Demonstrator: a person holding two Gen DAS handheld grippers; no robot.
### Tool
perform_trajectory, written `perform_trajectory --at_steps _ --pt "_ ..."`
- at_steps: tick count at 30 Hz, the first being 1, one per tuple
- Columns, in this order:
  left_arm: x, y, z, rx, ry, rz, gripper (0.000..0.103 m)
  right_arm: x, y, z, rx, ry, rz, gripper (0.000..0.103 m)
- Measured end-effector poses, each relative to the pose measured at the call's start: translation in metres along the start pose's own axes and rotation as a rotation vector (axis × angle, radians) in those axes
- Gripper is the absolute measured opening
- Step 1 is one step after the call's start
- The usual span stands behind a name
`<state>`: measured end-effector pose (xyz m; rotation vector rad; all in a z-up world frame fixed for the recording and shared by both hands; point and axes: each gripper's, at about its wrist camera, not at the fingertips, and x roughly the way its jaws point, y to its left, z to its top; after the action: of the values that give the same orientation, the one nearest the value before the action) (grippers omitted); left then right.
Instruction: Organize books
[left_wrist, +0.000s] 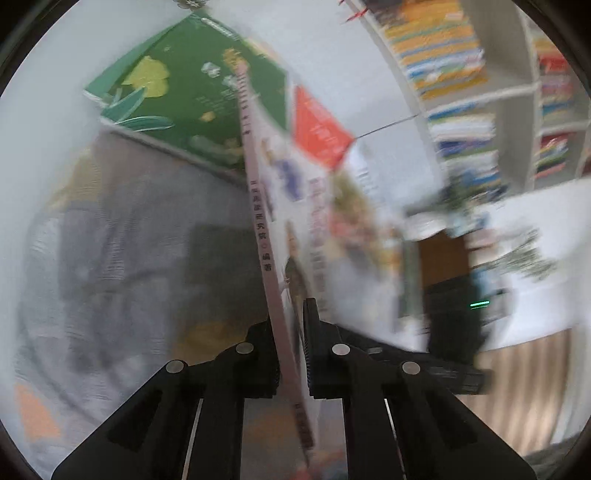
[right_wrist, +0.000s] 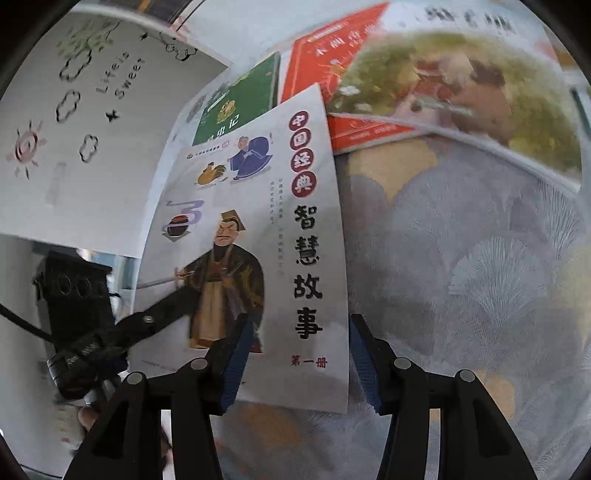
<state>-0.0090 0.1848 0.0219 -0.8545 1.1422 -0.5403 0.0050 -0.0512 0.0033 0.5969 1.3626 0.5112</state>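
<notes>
White storybook pinched edge-on in closed L gripper, tilted down; R gripper part-open, straddling its lower edge, holding nothing.

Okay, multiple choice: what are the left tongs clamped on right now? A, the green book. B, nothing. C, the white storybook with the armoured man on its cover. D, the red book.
C: the left tongs pinch the white storybook along its lower edge, beside the spine, both pads on it.

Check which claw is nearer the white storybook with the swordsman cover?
Left. The left claw is clamped on the white storybook at its edge; the right claw hovers open in front of its cover.
</notes>
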Motion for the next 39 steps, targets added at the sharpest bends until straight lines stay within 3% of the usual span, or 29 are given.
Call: perform_trajectory --at_steps 2,4,7,9,11,14,19,24,28,31,39 --pt "-0.005 0.001 0.004 -0.034 -0.006 -0.063 0.007 -0.006 -0.012 0.002 0.058 -0.009 0.080 0.076" --pt "-0.009 0.006 0.011 -0.087 -0.007 -0.149 0.007 -0.009 -0.021 0.004 0.113 -0.014 0.166 0.084" --pt "-0.013 0.017 0.014 -0.149 -0.011 -0.222 0.007 -0.001 -0.030 0.007 0.198 0.005 0.312 0.085" --pt "-0.014 0.020 0.013 -0.163 -0.012 -0.230 0.007 0.006 -0.027 0.009 0.226 0.011 0.381 0.081" --pt "-0.015 0.020 0.012 -0.149 -0.009 -0.191 0.007 0.008 -0.017 0.010 0.205 0.016 0.418 0.047" --pt "-0.032 0.008 0.013 -0.044 -0.024 -0.062 0.008 -0.002 0.013 0.010 0.080 -0.006 0.333 0.035" --pt "-0.077 -0.013 0.032 0.089 -0.105 0.023 0.010 -0.020 0.116 0.019 -0.303 -0.065 0.100 0.033" --pt "-0.135 -0.005 0.076 0.112 -0.243 0.053 0.010 -0.002 0.196 0.058 -0.505 -0.086 0.096 0.033" --pt "-0.166 0.016 0.119 0.149 -0.298 0.179 0.012 0.038 0.239 0.086 -0.612 -0.086 0.068 0.034" --pt "-0.174 0.042 0.145 0.148 -0.288 0.251 0.013 0.080 0.260 0.102 -0.637 -0.077 0.042 0.034" --pt "-0.162 0.106 0.177 0.089 -0.210 0.331 0.013 0.164 0.263 0.123 -0.601 -0.014 -0.020 0.034"
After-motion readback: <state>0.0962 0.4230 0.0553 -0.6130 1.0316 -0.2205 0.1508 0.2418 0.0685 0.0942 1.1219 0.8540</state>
